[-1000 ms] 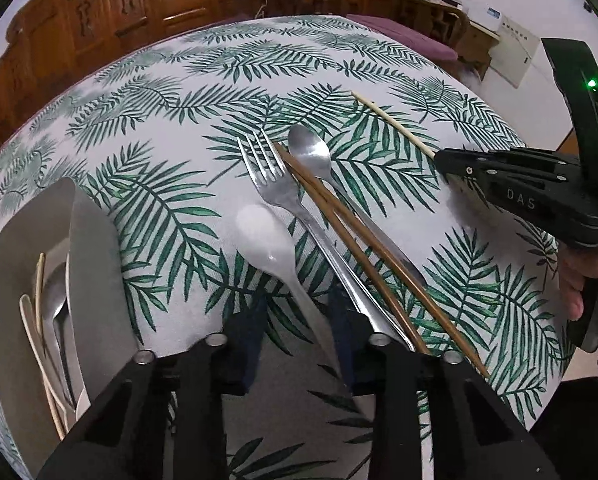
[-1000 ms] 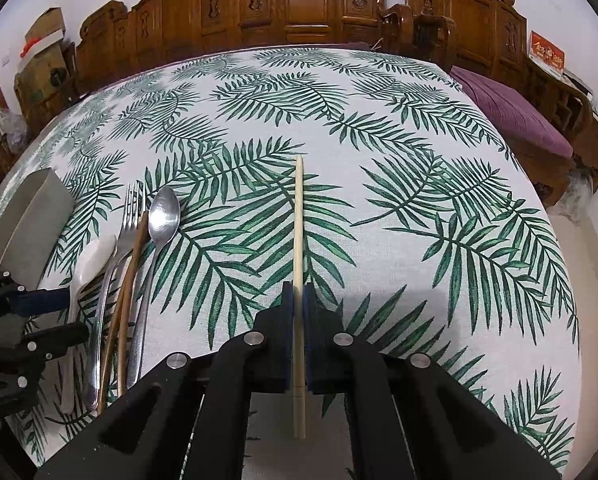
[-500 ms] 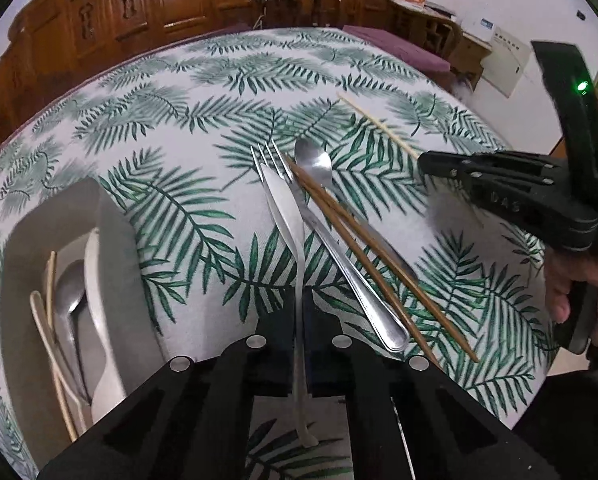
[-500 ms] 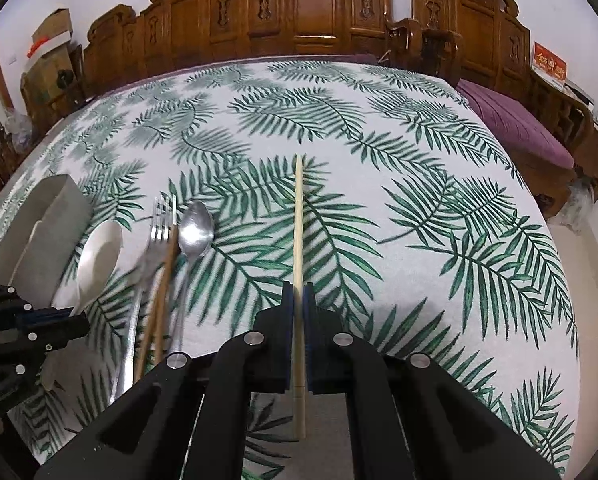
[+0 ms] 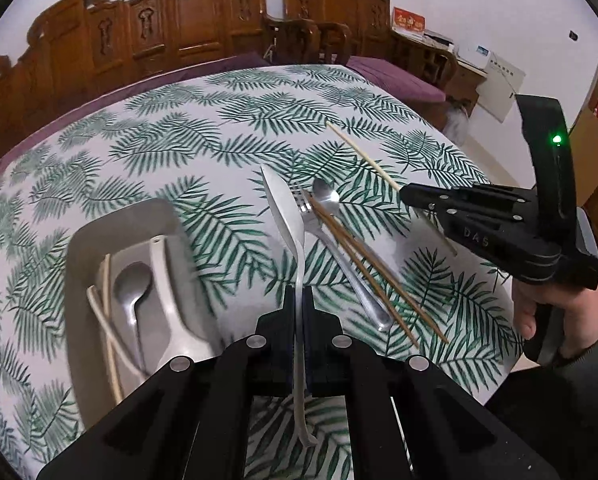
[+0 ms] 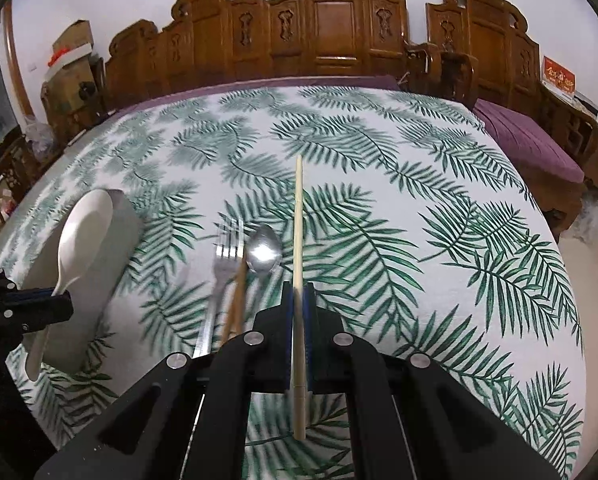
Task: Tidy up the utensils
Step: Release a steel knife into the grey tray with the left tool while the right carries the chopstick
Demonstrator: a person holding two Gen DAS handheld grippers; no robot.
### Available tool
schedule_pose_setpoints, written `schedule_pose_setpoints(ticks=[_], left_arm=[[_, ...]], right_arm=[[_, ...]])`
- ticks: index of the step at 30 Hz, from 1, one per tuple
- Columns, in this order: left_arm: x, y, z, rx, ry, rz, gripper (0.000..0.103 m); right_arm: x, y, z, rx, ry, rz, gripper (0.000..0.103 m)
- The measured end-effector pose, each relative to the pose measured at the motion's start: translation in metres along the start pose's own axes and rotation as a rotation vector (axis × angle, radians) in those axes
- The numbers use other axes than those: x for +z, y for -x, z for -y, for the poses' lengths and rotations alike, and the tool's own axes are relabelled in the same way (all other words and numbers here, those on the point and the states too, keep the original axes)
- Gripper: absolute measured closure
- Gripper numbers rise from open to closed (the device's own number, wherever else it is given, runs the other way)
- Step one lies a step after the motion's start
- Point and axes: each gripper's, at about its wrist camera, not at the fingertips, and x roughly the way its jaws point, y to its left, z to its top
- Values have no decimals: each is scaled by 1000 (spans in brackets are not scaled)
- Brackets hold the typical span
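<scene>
While white spoon [image 5: 287, 216] is clamped edge-on in closed left tool [image 5: 297, 312], raised above bench [image 5: 219, 136], pale chopstick [image 6: 297, 248] is pinched in closed right tool [image 6: 297, 308]. Fork [image 5: 339, 248], steel spoon [image 5: 326, 197], brown chopsticks [image 5: 371, 276] left on bench at 1 o'clock; tray [image 5: 75, 264] at 9 o'clock.

In the right wrist view, the fork [image 6: 219, 276] and brown chopsticks [image 6: 235, 300] blur, their handles hidden behind the right tool [image 6: 297, 320].

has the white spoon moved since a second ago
Yes. The white spoon lay on the tablecloth left of the fork; now the left tongs hold it lifted above the fork.
</scene>
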Motion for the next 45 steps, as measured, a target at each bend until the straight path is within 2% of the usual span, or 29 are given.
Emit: schedule_pose_setpoints(ticks=[12, 24, 35, 45], left_arm=[[-14, 26, -32, 68, 49, 13, 101], [-23, 11, -69, 128, 97, -21, 101], [-30, -17, -99, 170, 138, -79, 101], [-27, -16, -114, 198, 156, -74, 99]], right_arm=[[-9, 24, -54, 61, 63, 29, 97], [-15, 30, -110, 141, 161, 27, 97], [-14, 19, -115, 178, 162, 4, 97], [-11, 17, -115, 203, 140, 4, 97]])
